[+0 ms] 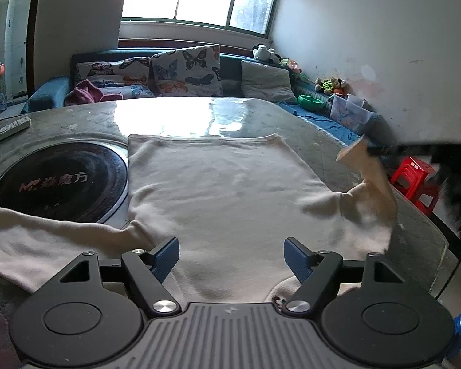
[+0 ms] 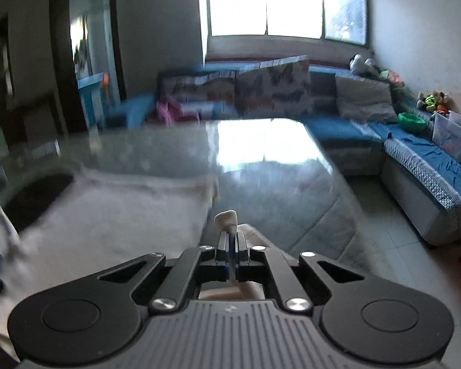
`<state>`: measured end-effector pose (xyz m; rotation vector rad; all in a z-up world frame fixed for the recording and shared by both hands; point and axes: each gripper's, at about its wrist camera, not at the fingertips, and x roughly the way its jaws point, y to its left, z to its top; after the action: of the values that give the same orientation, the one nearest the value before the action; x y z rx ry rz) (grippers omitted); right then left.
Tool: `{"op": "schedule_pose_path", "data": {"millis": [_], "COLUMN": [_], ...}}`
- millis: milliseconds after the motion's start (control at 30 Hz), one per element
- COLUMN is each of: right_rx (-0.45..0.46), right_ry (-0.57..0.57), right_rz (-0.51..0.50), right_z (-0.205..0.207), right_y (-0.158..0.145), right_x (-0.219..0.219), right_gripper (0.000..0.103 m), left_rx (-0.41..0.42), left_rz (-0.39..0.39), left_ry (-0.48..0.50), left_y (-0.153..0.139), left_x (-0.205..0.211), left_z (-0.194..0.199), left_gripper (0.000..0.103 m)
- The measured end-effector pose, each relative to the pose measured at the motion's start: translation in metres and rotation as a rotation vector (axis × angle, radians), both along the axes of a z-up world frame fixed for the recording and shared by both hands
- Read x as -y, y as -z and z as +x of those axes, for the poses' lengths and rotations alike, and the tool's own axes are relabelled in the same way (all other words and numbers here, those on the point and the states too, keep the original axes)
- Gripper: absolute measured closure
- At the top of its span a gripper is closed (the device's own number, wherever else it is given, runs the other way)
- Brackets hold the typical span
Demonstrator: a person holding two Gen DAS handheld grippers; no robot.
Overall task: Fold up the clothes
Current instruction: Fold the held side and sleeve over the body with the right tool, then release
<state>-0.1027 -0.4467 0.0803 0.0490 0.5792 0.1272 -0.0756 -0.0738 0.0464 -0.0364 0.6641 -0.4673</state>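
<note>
Lying flat across the glossy table (image 1: 76,117), body smooth, hem toward the sofa: the pale shirt (image 1: 224,190). Left sleeve (image 1: 46,233) spread out beside the shirt body, draped partly over the rim of the round black cooktop (image 1: 61,181) set into the table. Right sleeve (image 1: 372,178) lifted clear off the table, cuff pinched up in the air by the right gripper (image 2: 231,240), jaws clenched tight on the fabric, a nub of cuff (image 2: 226,217) poking out past the fingertips. Hovering low over the collar end of the shirt, the left gripper (image 1: 232,258), blue pads (image 1: 166,256) spread wide, grasping nothing. Beyond the shirt's hem, window glare on the bare tabletop. Further back from the shirt, the blue sofa (image 1: 49,92) with butterfly cushions (image 1: 186,70). Off to the shirt's right on the sofa, a green bowl (image 1: 312,102), contents not readable, and a clear plastic bin (image 1: 350,113), contents too blurred to tell. Below that, a red stool (image 1: 415,181) on the floor.
</note>
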Motion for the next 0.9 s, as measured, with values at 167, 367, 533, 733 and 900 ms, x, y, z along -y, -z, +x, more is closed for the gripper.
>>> {"op": "schedule_pose_path", "data": {"millis": [167, 367, 533, 733, 900], "right_rx": [0.098, 0.158, 0.111, 0.05, -0.068], "right_ry": [-0.066, -0.251, -0.412, -0.465, -0.372], "right_rz": [0.035, 0.048, 0.066, 0.021, -0.091], "right_z": [-0.025, -0.032, -0.022, -0.027, -0.027], "right_y": [-0.051, -0.076, -0.062, -0.044, -0.013], "right_x": [-0.011, -0.071, -0.13, -0.144, -0.113], "right_gripper": [0.1, 0.101, 0.096, 0.086, 0.086], "left_rx": [0.013, 0.036, 0.029, 0.024, 0.046], "left_rz": [-0.023, -0.036, -0.028, -0.025, -0.031], "left_ry": [-0.021, -0.063, -0.111, -0.141, -0.112], "left_y": [-0.004, -0.008, -0.004, -0.003, -0.009], "left_x": [-0.006, -0.024, -0.041, -0.056, -0.048], "left_z": [-0.003, -0.011, -0.014, -0.017, -0.014], "left_gripper": [0.025, 0.025, 0.025, 0.025, 0.026]}}
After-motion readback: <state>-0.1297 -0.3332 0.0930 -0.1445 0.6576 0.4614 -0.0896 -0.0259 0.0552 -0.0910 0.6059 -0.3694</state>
